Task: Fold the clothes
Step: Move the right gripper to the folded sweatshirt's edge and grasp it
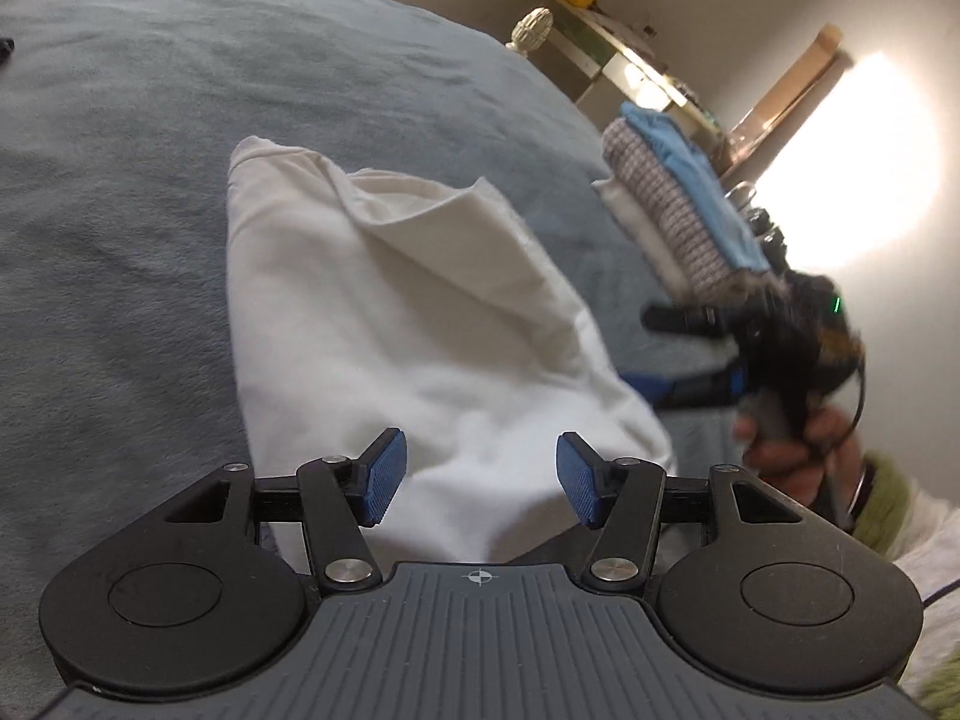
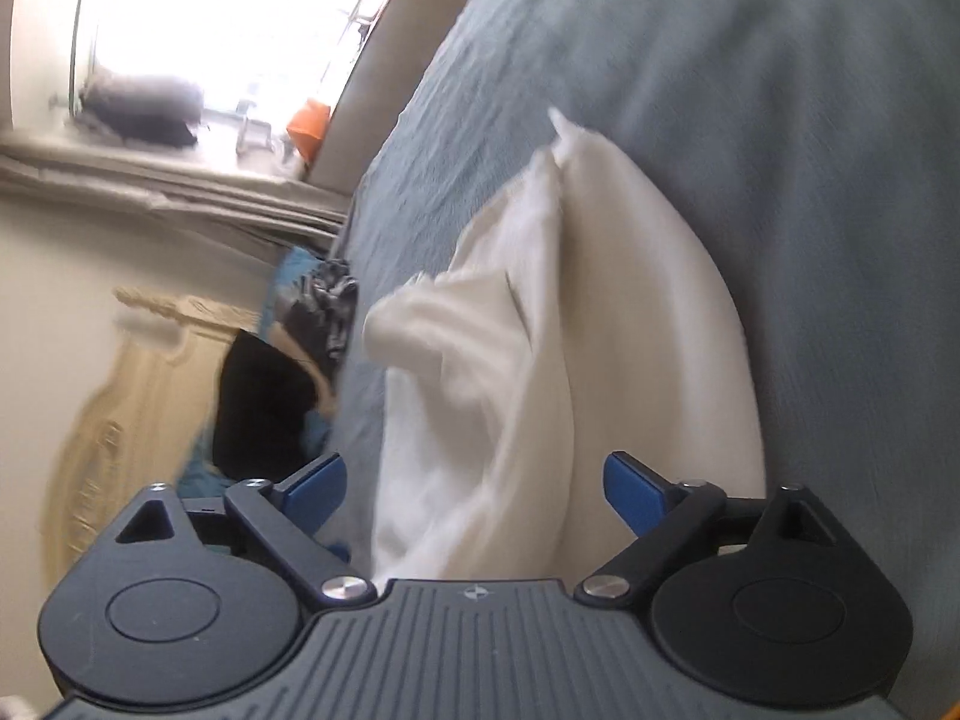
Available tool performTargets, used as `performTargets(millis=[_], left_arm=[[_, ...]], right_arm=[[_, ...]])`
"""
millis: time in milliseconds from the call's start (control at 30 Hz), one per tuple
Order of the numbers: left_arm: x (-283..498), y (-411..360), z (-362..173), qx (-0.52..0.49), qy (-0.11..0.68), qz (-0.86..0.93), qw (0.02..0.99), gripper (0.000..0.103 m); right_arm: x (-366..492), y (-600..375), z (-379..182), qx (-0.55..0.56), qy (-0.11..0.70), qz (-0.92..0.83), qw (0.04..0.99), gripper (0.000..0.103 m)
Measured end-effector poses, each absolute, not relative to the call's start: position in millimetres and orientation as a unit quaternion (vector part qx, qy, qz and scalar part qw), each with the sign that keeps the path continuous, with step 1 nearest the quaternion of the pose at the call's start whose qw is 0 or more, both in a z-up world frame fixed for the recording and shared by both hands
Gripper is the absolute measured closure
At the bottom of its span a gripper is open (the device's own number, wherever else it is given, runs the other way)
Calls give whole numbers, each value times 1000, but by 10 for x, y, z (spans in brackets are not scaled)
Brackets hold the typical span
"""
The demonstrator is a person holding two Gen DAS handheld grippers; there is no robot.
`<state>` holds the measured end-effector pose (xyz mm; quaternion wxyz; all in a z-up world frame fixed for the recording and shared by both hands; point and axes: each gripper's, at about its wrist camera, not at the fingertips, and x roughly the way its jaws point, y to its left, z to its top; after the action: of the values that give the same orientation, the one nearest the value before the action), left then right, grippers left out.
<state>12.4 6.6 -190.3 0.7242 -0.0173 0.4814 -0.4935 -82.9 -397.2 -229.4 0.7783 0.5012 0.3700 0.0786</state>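
Observation:
A white garment point(image 1: 390, 312) lies partly folded and rumpled on the grey bedspread point(image 1: 120, 180). My left gripper point(image 1: 480, 480) is open just above the garment's near end, holding nothing. In the left wrist view the right gripper point(image 1: 696, 354) shows blurred at the garment's right side, held by a hand point(image 1: 792, 444). In the right wrist view the same white garment point(image 2: 540, 360) stretches away from my right gripper point(image 2: 474, 489), which is open with cloth lying between and below its fingers but not pinched.
A stack of folded clothes point(image 1: 678, 210), checked and blue, sits on the bed's far right edge. Beyond it are a shelf unit point(image 1: 624, 54) and a bright window. A dark pile of clothes point(image 2: 312, 312) lies at the bed's edge by a cream headboard point(image 2: 132, 420).

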Motion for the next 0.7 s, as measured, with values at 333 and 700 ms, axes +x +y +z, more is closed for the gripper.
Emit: performTargets(millis=[333, 700], left_arm=[[1, 106, -1992, -5, 468, -483, 740, 48], [-70, 35, -2097, 7, 480, -484, 732, 48]], right_arm=[[-78, -3649, -2055, 346, 423, 90, 833, 14], [162, -3111, -1889, 99, 434, 96, 890, 15]])
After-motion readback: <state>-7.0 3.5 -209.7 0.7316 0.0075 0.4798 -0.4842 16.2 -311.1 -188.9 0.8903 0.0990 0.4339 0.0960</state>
